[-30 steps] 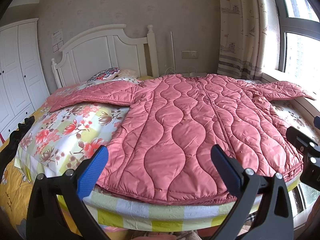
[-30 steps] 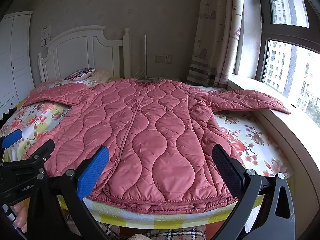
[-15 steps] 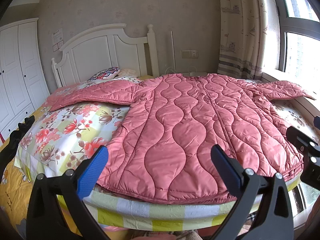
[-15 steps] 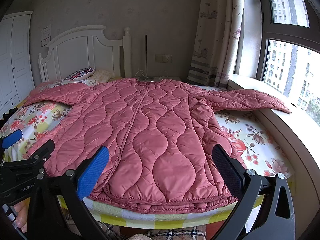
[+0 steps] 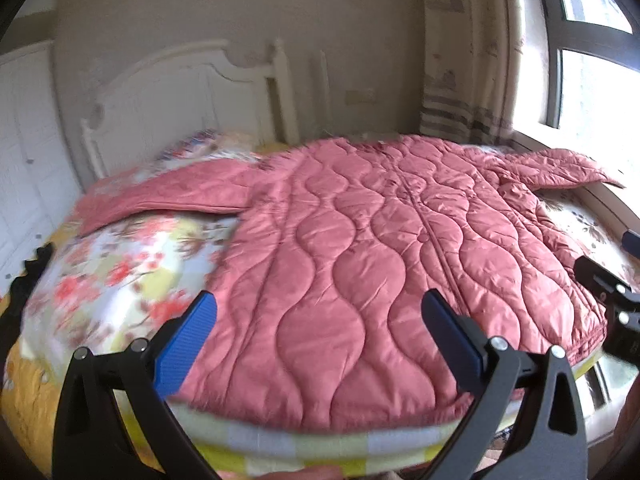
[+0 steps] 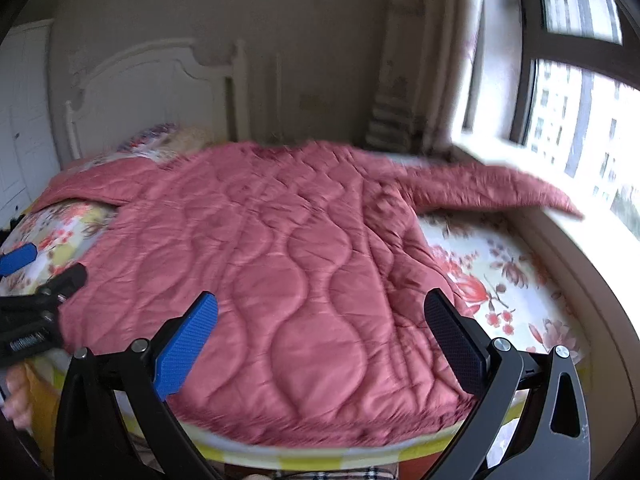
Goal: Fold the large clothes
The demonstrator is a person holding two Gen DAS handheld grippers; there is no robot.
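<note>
Bedroom walls, a white headboard (image 5: 180, 92) and a striped curtain (image 5: 468, 80) fill the background of the left wrist view, all softened by blur. On the bed (image 5: 120, 264), over a flowered sheet, a pink quilted coat (image 5: 380, 264) lies spread flat, front up, its hem at the near edge of the mattress and its collar toward the headboard. One sleeve reaches far left across the sheet, the other runs right toward the window (image 5: 592, 80). The left gripper (image 5: 320, 328) hangs just above the coat's near hem, its jaws released and wide apart with nothing between them; one blue pad (image 5: 186, 344) shows on the left. At the right edge, part of the right gripper (image 5: 612, 300) shows, near the coat's right hem corner.

From the right wrist view, the same coat (image 6: 280, 264) covers the middle and left of the bed (image 6: 512, 280), with bare flowered sheet to its right. Its right sleeve (image 6: 492, 188) lies out toward the window ledge (image 6: 580, 248). The right gripper (image 6: 320, 328) sits over the near right part of the hem, jaws released and holding nothing. The left gripper (image 6: 36, 300) shows at the left edge beside the coat's left hem, and a hand (image 6: 18, 396) is partly visible below it. This view too is blurred.
</note>
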